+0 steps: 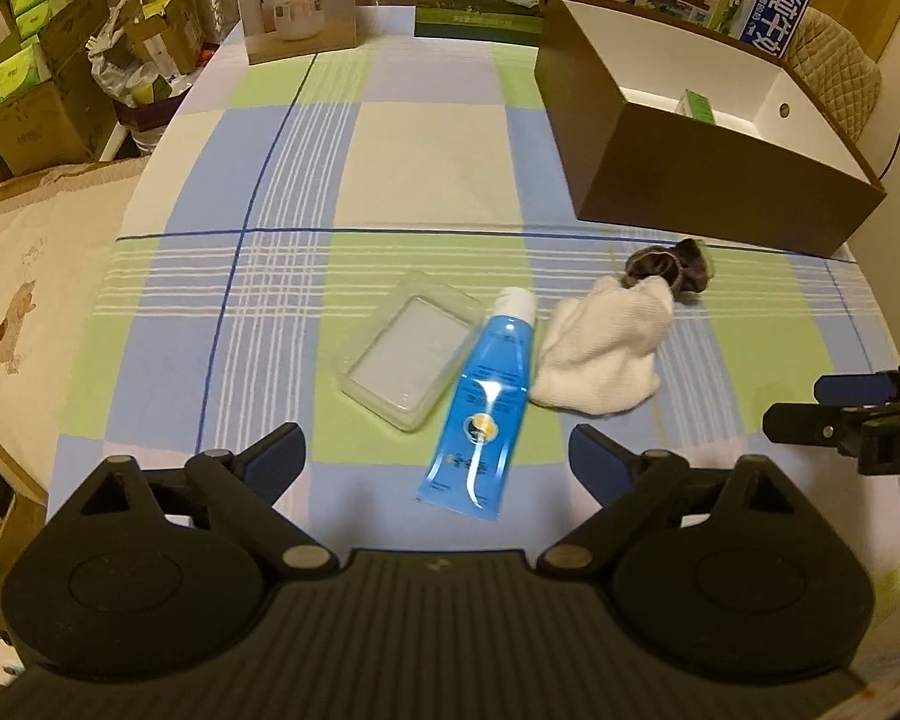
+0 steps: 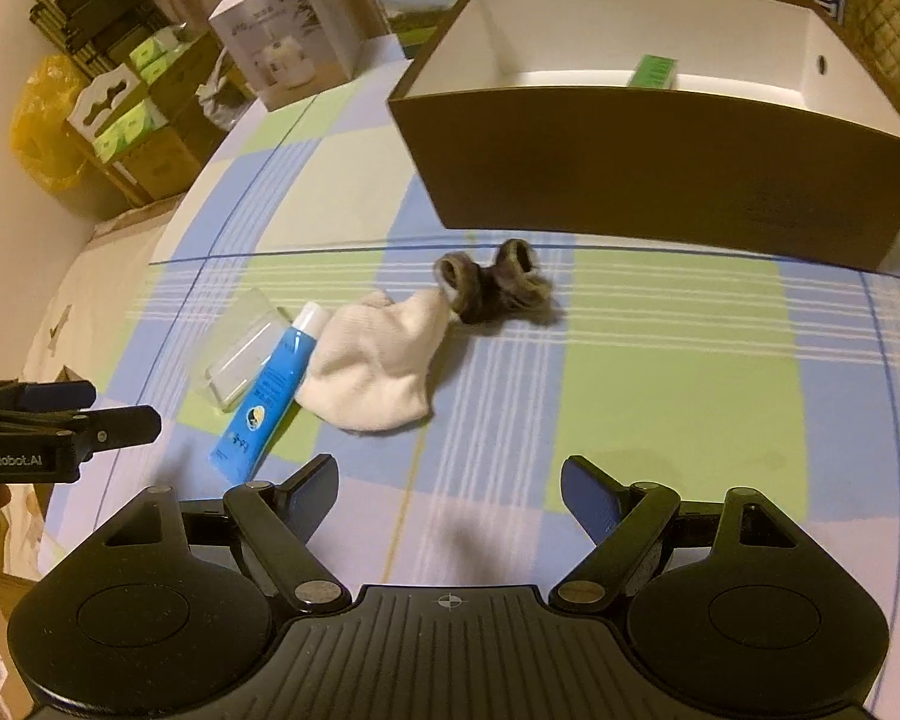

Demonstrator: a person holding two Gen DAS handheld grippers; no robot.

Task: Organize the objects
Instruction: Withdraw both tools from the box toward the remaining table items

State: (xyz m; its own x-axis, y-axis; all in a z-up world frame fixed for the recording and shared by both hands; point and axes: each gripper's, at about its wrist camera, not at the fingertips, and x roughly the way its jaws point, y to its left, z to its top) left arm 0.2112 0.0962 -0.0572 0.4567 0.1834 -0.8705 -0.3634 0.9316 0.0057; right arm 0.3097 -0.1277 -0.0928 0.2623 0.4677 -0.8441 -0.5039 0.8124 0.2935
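Blue tube (image 1: 483,405), white sock (image 1: 600,348), scrunchie (image 2: 498,282): we hold both grippers wide, empty, before the brown box (image 2: 660,180).

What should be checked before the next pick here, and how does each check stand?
1. Left gripper open and holding nothing: ok.
2. Right gripper open and holding nothing: ok.
3. Blue tube within the left gripper's line, lying flat on the tablecloth: ok.
4. Tube free of neighbours: not ok; it lies against the clear plastic case and close by the white cloth.
5. Brown box open with room inside: ok; only a small green item shows.
6. Dark furry item separate from the cloth: cannot tell.
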